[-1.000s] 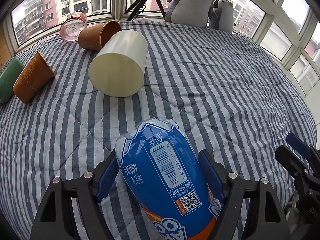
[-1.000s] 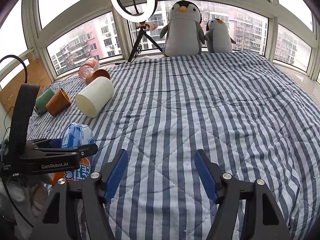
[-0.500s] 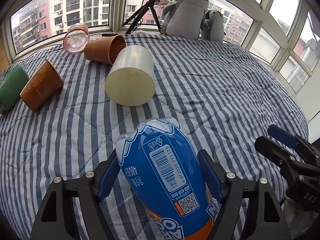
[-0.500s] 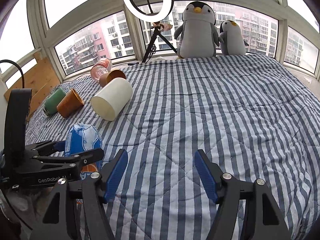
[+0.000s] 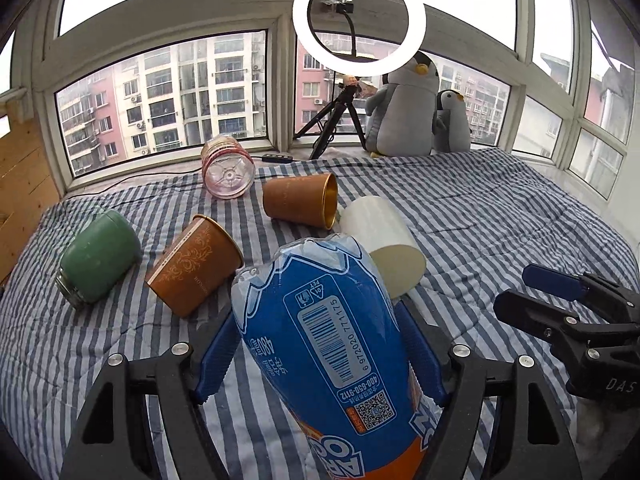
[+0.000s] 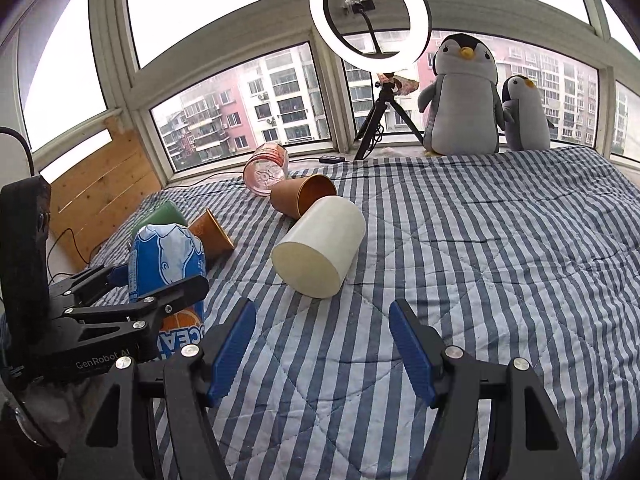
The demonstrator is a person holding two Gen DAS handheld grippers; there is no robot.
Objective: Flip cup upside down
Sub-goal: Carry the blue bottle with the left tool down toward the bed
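My left gripper [image 5: 320, 344] is shut on a blue labelled plastic bottle [image 5: 324, 320], whose base points forward and up, over the striped quilt [image 5: 500, 216]. The right wrist view shows the same bottle [image 6: 164, 256] in that gripper [image 6: 160, 284] at the left. My right gripper [image 6: 324, 344] is open and empty, above the quilt just in front of a white cup [image 6: 320, 252] that lies on its side. From the left wrist that cup [image 5: 380, 240] lies just beyond the bottle, and the right gripper [image 5: 560, 300] shows at the right edge.
Lying on their sides at the back left are a patterned brown cup [image 5: 196, 268], a brown cup with a gold inside [image 5: 300, 200], a clear pink cup [image 5: 228, 168] and a green jar [image 5: 96, 256]. Two plush penguins [image 6: 464, 100] and a ring light on a tripod [image 6: 372, 20] stand by the windows.
Both grippers have tilted up, so the windows and ring light now fill the top of the views. The bottle stays gripped in the left gripper. The right gripper is nearer the white cup.
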